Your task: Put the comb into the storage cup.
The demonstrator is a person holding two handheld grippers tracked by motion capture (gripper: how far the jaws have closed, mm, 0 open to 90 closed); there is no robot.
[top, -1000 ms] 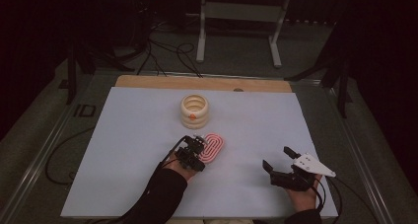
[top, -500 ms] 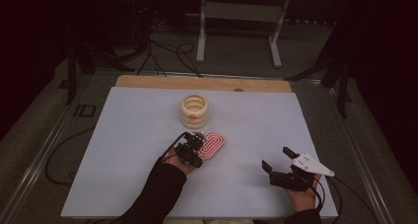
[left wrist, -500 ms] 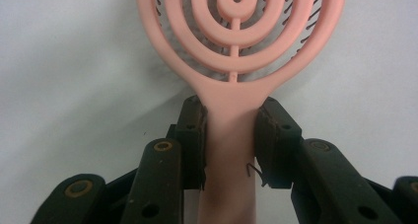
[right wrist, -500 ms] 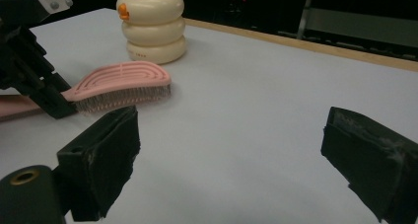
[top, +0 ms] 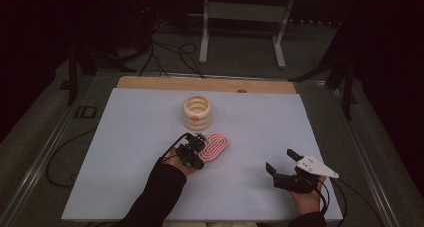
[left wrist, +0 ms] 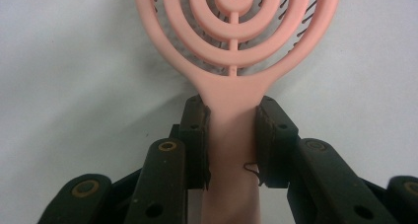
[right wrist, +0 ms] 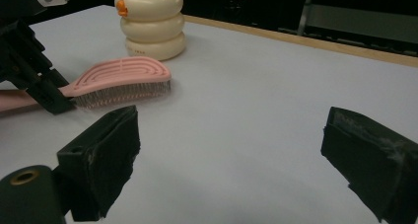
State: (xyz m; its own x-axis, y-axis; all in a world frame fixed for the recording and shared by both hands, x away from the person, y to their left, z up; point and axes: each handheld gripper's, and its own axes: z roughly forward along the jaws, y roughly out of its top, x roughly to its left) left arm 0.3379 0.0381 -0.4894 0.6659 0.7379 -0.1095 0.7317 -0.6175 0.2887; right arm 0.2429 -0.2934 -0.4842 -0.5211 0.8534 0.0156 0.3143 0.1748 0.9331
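Pink plastic sits clamped between the jaws of the left gripper (left wrist: 231, 145): it grips the handle of a hairbrush (top: 213, 146) just below where the handle widens into the oval head. The brush lies near the middle of the table (top: 125, 137), head pointing away from the left gripper and toward a cream holder (top: 197, 112) that stands a little beyond it, apart from the brush. The brush's long axis runs straight on from the gripper's own line, so any lift or swing would carry the head out in front of the jaws. In the right gripper view the bristles face down at the tabletop and the ribbed back faces up.

The head is an open frame of nested pink loops joined by a thin central spine, with dark bristles showing through the gaps. The holder looks like three smooth stacked rings, hollow at the top, with a small orange mark on its side. The tabletop is pale, matte and flat, edged with a wooden strip at the far side.

The right gripper (top: 282, 166) rests well off to the right with its jaws spread wide around nothing. The left hand is plainly the nearer one to both brush and holder.
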